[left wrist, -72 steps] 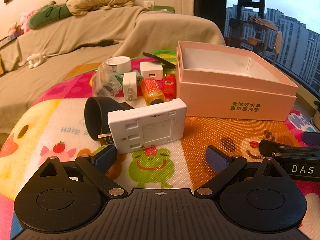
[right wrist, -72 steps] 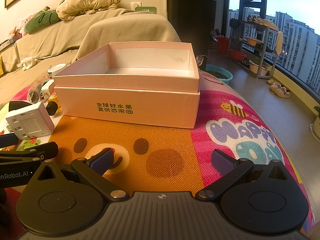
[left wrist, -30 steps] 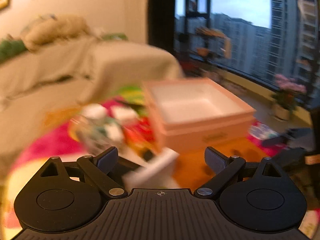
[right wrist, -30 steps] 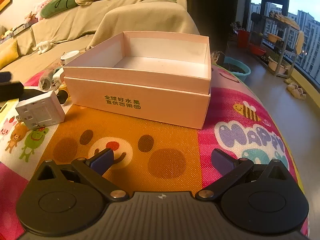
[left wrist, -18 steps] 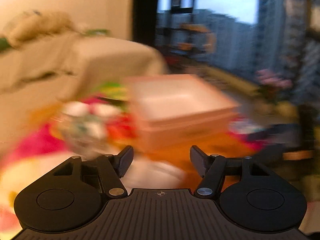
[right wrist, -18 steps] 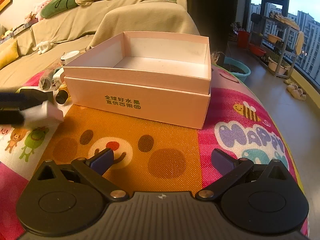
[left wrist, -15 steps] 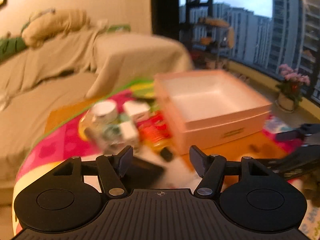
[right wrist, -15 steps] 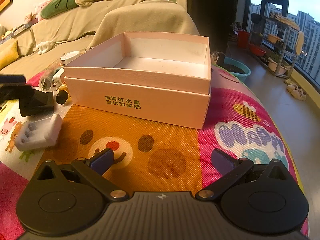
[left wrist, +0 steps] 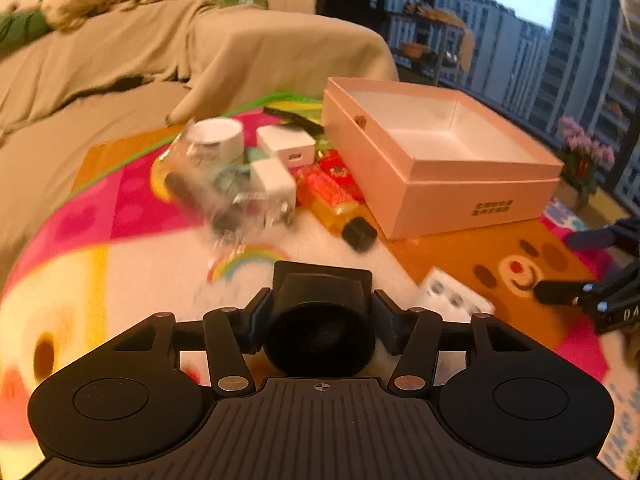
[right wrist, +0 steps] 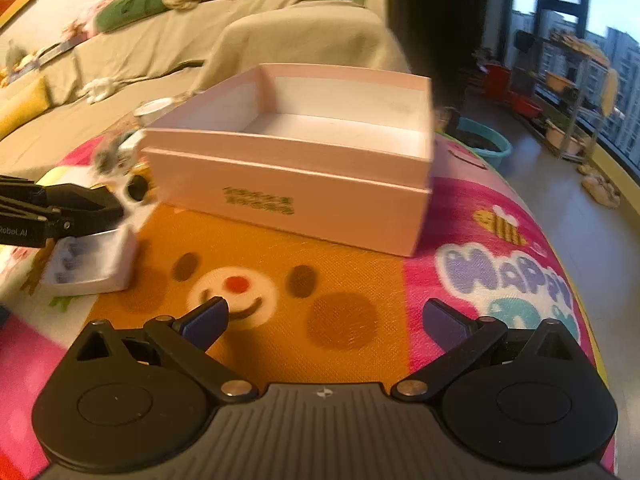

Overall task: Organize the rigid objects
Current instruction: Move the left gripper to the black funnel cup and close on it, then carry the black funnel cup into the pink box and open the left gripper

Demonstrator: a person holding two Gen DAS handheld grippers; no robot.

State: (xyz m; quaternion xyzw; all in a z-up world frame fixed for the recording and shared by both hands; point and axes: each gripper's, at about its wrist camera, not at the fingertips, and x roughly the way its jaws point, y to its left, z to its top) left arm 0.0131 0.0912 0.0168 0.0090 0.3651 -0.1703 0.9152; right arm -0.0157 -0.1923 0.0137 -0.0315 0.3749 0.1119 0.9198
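Note:
My left gripper [left wrist: 322, 312] is shut on a black ring-shaped band [left wrist: 320, 320], held just above the mat. It also shows at the left edge of the right wrist view [right wrist: 92, 204]. A white plastic block [left wrist: 452, 294] lies on the mat to its right, also seen in the right wrist view [right wrist: 90, 264]. The open pink box [left wrist: 436, 152] stands at the back right and is empty; it fills the middle of the right wrist view [right wrist: 288, 188]. My right gripper [right wrist: 324, 320] is open and empty over the orange mat, in front of the box.
A pile lies left of the box: an orange bottle with a black cap [left wrist: 336, 208], white chargers [left wrist: 286, 146], a white jar [left wrist: 214, 136], a red packet [left wrist: 340, 172] and clear wrapping [left wrist: 236, 200]. A draped sofa [left wrist: 120, 60] stands behind. The mat [right wrist: 360, 280] covers the table.
My left gripper has closed on the black band and lifted it. The white block was knocked over and now lies to the right. The right gripper moved slightly nearer the box.

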